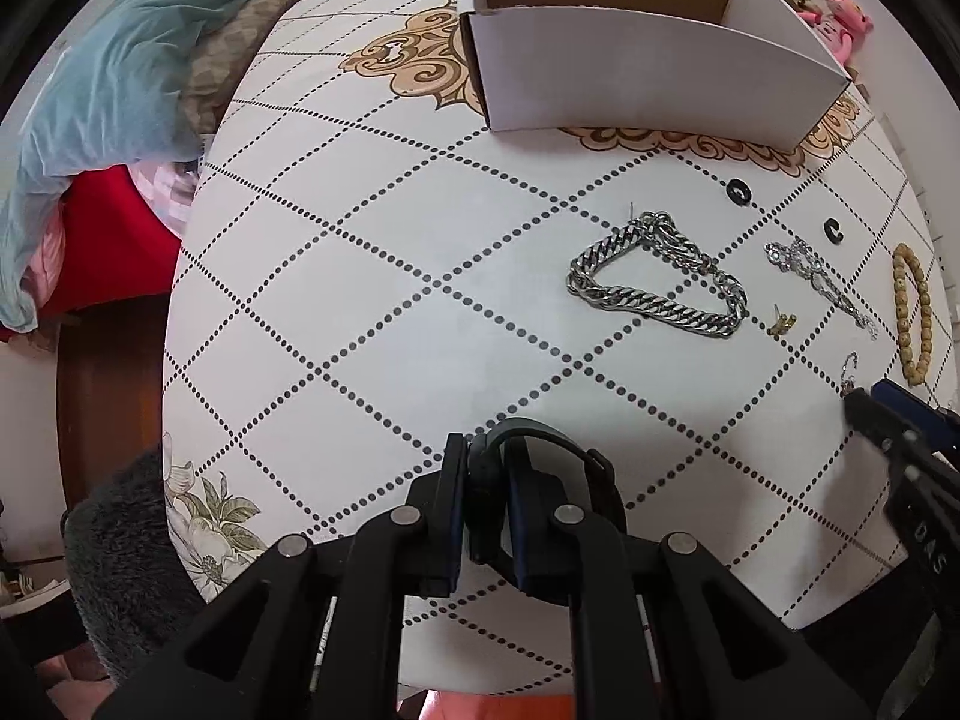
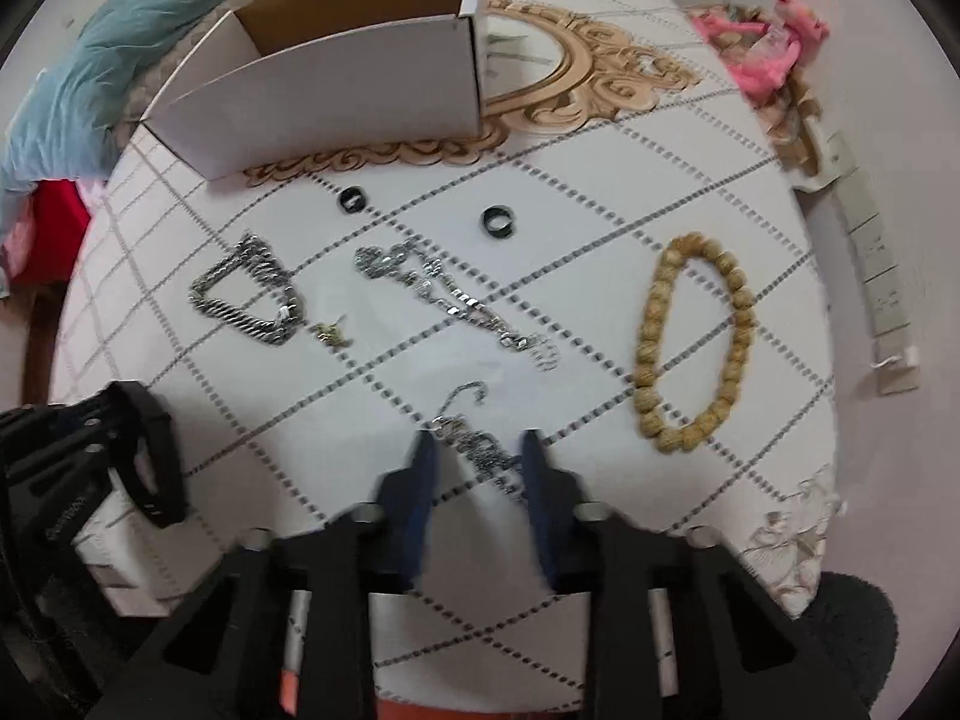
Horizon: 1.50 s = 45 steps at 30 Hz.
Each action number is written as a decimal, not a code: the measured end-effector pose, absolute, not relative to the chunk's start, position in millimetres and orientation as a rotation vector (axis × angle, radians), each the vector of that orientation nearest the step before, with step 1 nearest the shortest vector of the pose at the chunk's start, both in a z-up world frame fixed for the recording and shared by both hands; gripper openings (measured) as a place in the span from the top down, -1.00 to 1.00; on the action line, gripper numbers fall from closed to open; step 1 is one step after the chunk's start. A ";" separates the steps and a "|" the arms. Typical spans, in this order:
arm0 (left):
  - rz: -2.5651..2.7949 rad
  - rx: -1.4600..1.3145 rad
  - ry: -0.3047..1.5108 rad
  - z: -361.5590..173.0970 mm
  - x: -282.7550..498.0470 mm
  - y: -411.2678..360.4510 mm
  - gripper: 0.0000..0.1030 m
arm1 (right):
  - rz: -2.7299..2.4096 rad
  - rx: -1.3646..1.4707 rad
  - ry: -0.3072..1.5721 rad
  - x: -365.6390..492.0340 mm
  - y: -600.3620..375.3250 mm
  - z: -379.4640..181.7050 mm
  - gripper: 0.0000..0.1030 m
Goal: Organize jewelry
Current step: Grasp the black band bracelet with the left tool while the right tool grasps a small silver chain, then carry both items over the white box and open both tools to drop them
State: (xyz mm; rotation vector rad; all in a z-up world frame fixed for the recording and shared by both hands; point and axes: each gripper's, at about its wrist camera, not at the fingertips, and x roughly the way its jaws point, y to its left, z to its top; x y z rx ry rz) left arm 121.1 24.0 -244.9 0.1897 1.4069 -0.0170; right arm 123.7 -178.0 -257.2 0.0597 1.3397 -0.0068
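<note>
My left gripper (image 1: pixel 485 468) is shut on a black band bracelet (image 1: pixel 543 438) and holds it over the near part of the table. The white cardboard box (image 1: pixel 654 75) stands open at the back. My right gripper (image 2: pixel 477 462) is open, its jaws on either side of a thin silver chain (image 2: pixel 474 438) lying on the table. A chunky silver chain bracelet (image 2: pixel 252 294), a sparkly silver chain (image 2: pixel 444 294), two black rings (image 2: pixel 353 199) (image 2: pixel 497 219), a small gold earring (image 2: pixel 331 333) and a wooden bead bracelet (image 2: pixel 696 348) lie on the table.
The round table has a white diamond-pattern cloth (image 1: pixel 372 312). Pink toys (image 2: pixel 762 54) and a white strip (image 2: pixel 870 252) sit at the far right edge. Blue and red fabric (image 1: pixel 102 90) lies beyond the left edge.
</note>
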 end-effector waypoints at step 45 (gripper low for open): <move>-0.170 0.069 1.212 -120.0 262.6 7.2 0.82 | 0.235 0.298 1.100 293.4 -185.5 -95.6 0.85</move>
